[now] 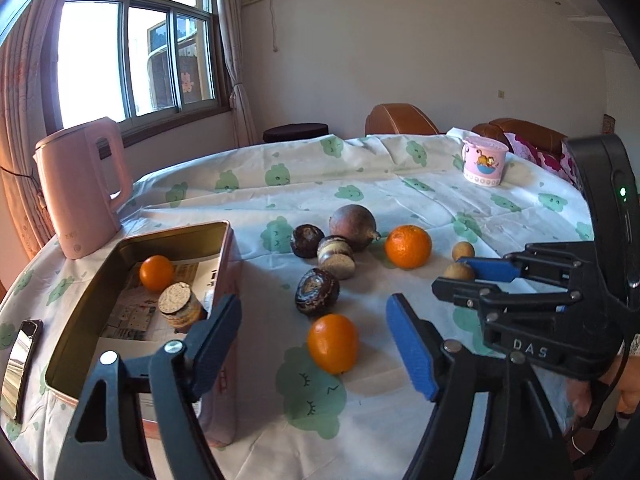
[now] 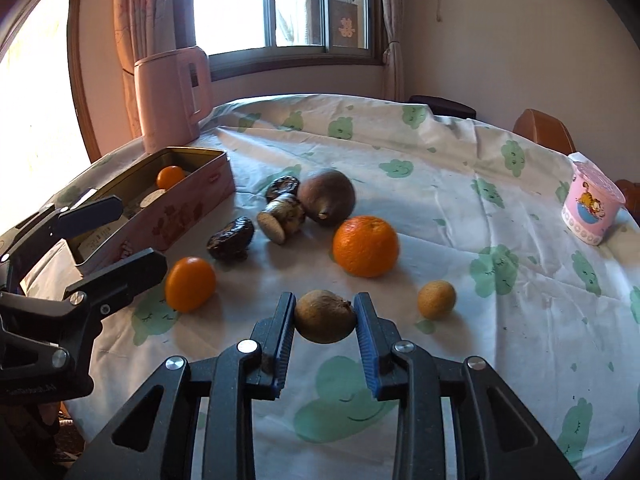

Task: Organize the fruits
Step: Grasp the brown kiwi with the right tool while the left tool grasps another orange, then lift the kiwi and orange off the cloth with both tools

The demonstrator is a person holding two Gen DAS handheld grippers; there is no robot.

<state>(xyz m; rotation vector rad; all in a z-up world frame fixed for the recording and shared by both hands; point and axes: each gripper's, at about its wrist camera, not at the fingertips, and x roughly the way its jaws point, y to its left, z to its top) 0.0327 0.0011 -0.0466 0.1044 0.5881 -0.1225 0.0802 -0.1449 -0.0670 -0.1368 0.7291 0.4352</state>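
Note:
A pink tin box [image 1: 224,264] [image 2: 188,212] holds a small orange [image 1: 156,273] [image 2: 170,176] and a brown-and-tan round fruit [image 1: 180,308]. On the cloth lie a small orange [image 1: 333,343] [image 2: 190,283], a big orange [image 1: 408,246] [image 2: 366,246], a large brown fruit [image 1: 354,221] [image 2: 327,196], several dark round fruits [image 1: 317,291] [image 2: 231,238] and a small tan fruit [image 1: 463,250] [image 2: 437,299]. My right gripper [image 2: 325,316] [image 1: 466,272] is shut on a small brown fruit [image 2: 325,316] [image 1: 457,271]. My left gripper [image 1: 316,320] [image 2: 116,236] is open and empty beside the box.
A pink kettle [image 1: 80,188] [image 2: 172,116] stands behind the box. A pink cartoon cup [image 1: 484,162] [image 2: 590,208] is at the far right. A phone [image 1: 22,364] lies left of the box. Brown chairs [image 1: 400,120] stand behind the table.

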